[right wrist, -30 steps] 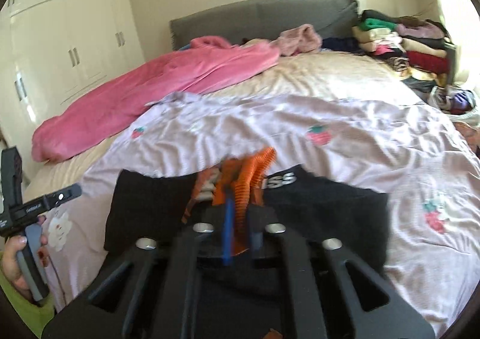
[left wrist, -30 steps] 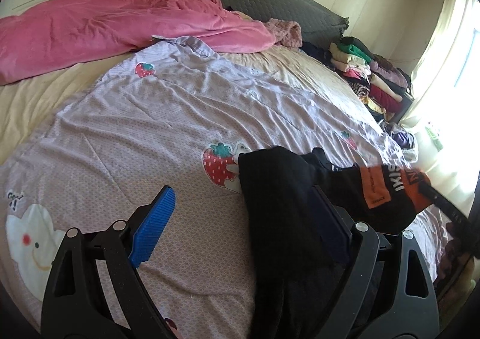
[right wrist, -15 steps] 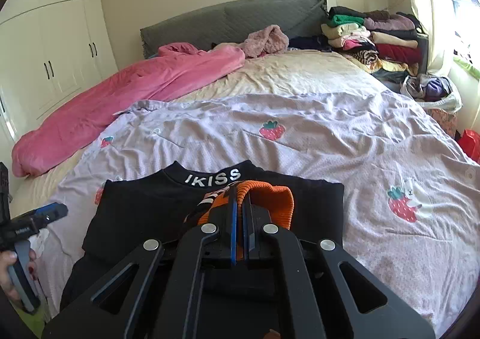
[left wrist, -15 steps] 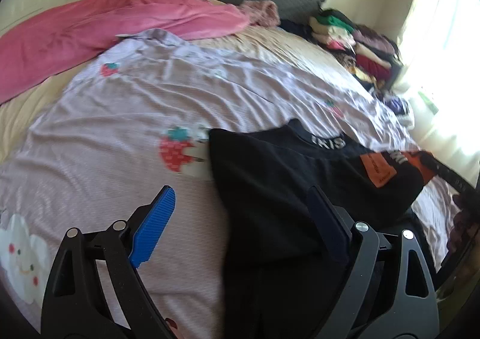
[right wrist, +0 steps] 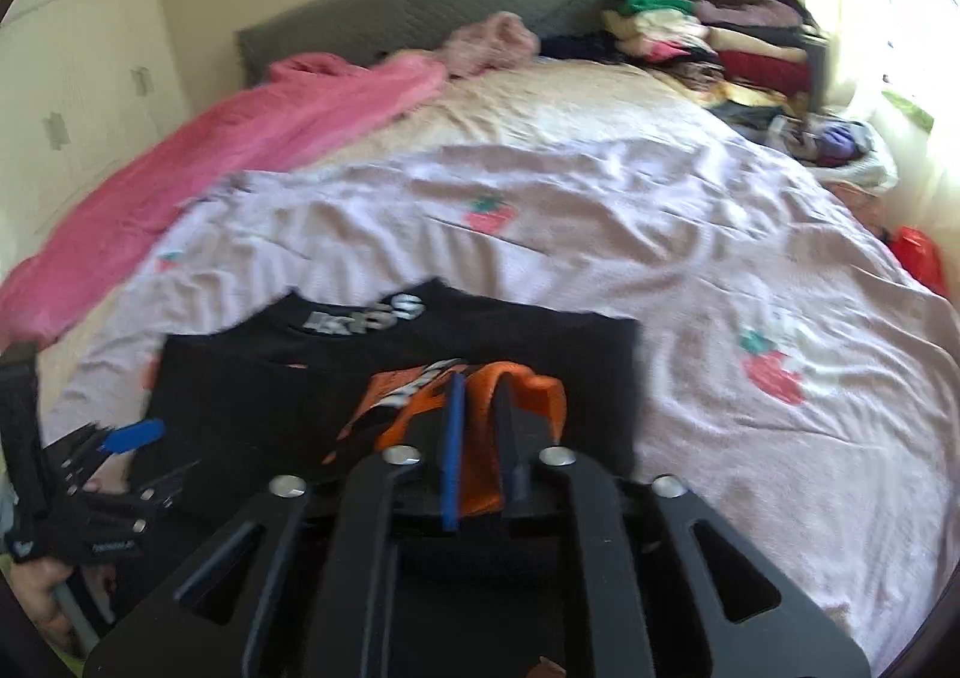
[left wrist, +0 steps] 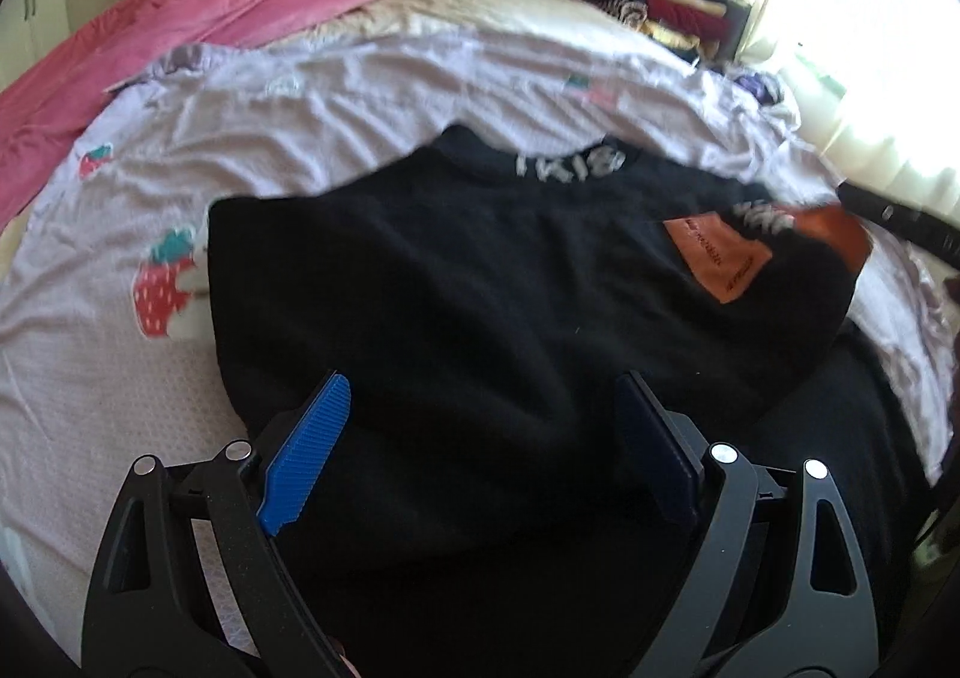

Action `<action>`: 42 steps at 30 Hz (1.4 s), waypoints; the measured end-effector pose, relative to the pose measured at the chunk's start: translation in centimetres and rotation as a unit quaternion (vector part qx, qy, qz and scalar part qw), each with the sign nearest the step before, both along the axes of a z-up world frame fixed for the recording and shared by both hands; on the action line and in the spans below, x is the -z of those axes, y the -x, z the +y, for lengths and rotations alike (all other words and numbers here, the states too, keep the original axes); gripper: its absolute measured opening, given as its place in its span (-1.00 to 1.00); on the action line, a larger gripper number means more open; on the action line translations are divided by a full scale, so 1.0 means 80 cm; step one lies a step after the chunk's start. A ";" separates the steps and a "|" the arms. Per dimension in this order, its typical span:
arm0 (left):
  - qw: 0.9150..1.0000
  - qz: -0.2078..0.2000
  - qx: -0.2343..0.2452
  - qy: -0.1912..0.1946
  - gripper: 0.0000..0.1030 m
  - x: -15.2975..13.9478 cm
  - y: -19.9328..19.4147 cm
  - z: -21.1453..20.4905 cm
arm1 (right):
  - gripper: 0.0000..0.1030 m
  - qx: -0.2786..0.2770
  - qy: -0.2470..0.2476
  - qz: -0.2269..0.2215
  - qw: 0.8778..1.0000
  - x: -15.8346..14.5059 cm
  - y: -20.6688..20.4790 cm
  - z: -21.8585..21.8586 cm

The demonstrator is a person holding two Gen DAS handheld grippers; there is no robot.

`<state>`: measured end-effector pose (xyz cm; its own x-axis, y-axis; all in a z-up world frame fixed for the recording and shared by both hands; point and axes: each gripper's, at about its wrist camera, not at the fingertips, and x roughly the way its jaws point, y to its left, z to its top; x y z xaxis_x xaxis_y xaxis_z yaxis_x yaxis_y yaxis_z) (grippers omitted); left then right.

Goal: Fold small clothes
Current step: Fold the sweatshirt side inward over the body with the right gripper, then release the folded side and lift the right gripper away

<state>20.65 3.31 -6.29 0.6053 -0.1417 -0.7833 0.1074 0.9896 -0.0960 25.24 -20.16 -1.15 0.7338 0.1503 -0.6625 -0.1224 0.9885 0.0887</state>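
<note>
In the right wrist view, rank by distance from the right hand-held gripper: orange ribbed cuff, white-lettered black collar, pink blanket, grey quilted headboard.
1. Orange ribbed cuff, between the right hand-held gripper fingers.
2. White-lettered black collar, just beyond, slightly left.
3. Pink blanket, far left.
4. Grey quilted headboard, at the back.

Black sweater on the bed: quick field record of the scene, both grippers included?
garment: black sweater, lying on lilac strawberry quilt
sleeve: orange cuff folded over the body
right gripper: jaws just opening, cuff between the pads, no longer pinched
left gripper: open wide above sweater's lower part, holding nothing
background: pink blanket, stacked clothes by the window
</note>
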 end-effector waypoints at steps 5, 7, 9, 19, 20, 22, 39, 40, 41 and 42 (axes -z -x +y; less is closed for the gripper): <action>1.000 -0.002 -0.002 0.015 0.60 -0.002 0.003 0.006 | -0.01 0.033 -0.009 0.043 0.998 0.023 -0.014 -0.025; 0.999 -0.015 -0.009 0.035 0.60 -0.010 0.008 0.013 | -0.01 0.030 -0.030 0.063 0.997 0.036 -0.020 -0.032; 0.999 -0.024 -0.017 0.045 0.60 -0.017 0.008 0.020 | -0.01 0.024 -0.056 0.084 0.995 0.050 -0.026 -0.035; 0.999 0.014 -0.018 0.029 0.60 0.009 -0.005 0.025 | -0.04 0.003 0.023 0.118 0.993 0.084 -0.032 0.007; 0.999 0.014 -0.017 0.030 0.60 0.009 -0.005 0.025 | -0.04 0.005 0.030 0.118 0.993 0.086 -0.032 0.007; 0.999 0.014 -0.016 0.033 0.60 0.011 -0.004 0.027 | -0.04 0.010 0.031 0.123 0.992 0.091 -0.033 0.004; 0.999 -0.001 -0.015 0.034 0.60 -0.015 0.011 0.024 | 0.29 -0.040 0.026 0.048 0.998 0.030 -0.004 0.025; 0.999 -0.003 -0.015 0.035 0.60 -0.018 0.013 0.024 | 0.29 -0.043 0.024 0.047 0.998 0.028 -0.002 0.026; 0.999 -0.006 -0.014 0.035 0.60 -0.022 0.016 0.024 | 0.29 -0.046 0.022 0.045 0.998 0.026 -0.001 0.027; 0.999 -0.009 -0.014 0.034 0.60 -0.024 0.018 0.024 | 0.29 -0.048 0.019 0.044 0.998 0.024 0.000 0.027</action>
